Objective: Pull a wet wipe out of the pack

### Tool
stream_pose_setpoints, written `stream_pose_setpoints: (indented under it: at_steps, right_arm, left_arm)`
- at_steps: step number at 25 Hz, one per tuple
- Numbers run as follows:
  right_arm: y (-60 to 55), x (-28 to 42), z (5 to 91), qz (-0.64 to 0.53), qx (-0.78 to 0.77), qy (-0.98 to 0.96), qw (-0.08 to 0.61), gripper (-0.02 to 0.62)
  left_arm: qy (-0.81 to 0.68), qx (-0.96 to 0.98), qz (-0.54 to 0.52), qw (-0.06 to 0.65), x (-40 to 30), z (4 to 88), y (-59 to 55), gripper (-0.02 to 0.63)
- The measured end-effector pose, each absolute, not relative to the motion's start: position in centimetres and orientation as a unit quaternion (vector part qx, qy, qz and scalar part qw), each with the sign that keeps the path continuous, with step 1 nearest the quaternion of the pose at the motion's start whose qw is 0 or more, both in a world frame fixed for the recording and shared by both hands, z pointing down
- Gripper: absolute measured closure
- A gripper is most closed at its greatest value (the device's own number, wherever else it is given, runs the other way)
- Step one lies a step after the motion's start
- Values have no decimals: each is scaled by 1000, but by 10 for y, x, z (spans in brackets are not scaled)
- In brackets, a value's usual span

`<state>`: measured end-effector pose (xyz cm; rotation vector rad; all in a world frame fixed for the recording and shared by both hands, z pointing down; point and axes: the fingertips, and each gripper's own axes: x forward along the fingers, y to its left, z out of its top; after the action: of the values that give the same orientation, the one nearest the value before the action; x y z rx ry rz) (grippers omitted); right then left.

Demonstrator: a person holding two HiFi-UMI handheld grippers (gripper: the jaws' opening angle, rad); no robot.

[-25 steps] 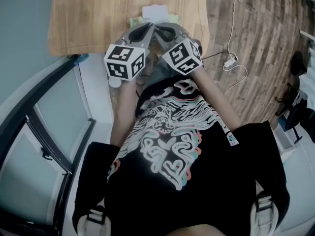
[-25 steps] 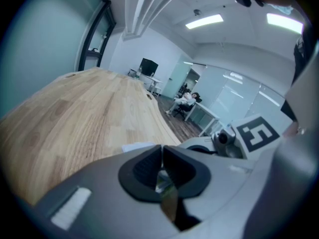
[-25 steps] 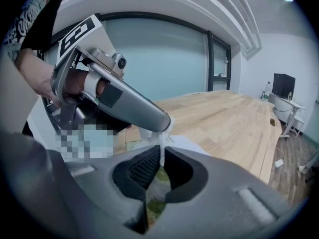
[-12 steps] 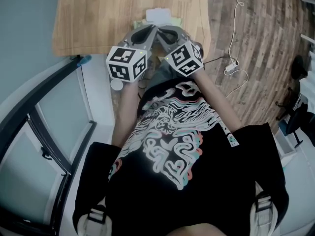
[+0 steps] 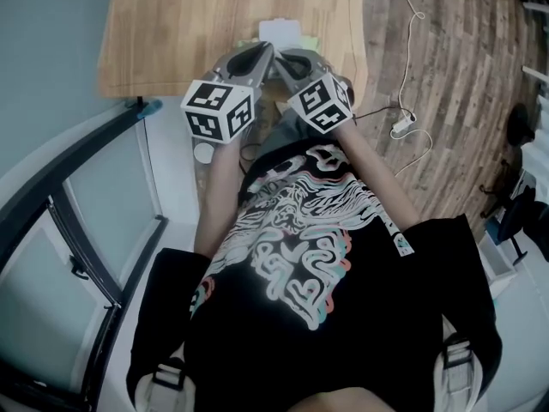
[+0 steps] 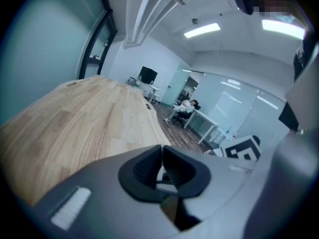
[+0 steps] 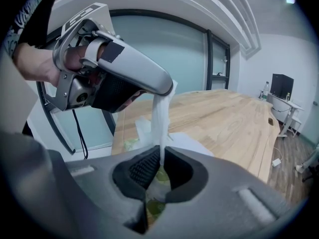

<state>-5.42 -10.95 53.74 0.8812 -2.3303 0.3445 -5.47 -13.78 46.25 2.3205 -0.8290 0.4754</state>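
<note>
Left gripper (image 6: 161,164) jaws closed on white wet wipe (image 7: 160,121), pinching its top end. The wipe is stretched into a taut narrow strip running down to the white-and-green soft plastic wipe pack (image 5: 281,31), which lies by the near edge of the light wooden table (image 5: 189,24), toward its right side. Right gripper (image 7: 160,157) sits low over the pack, jaw tips drawn together right where the strip comes down; can't tell if they pinch the strip or just press in front of it. Risks: if the pack isn't held down, it likely lifts with the wipe or drags off the near edge. The thin wet strip could tear or slip from the left jaws. The next wipe may trail out too.
</note>
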Motion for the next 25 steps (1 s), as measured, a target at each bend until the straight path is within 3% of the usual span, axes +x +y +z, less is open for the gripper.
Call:
stream_pose_setpoints:
  at_steps: [25]
  right_arm:
    - [-108, -52, 535, 131, 315, -882, 324, 589]
  left_arm:
    - [-348, 876, 165, 289, -74, 430, -146, 606]
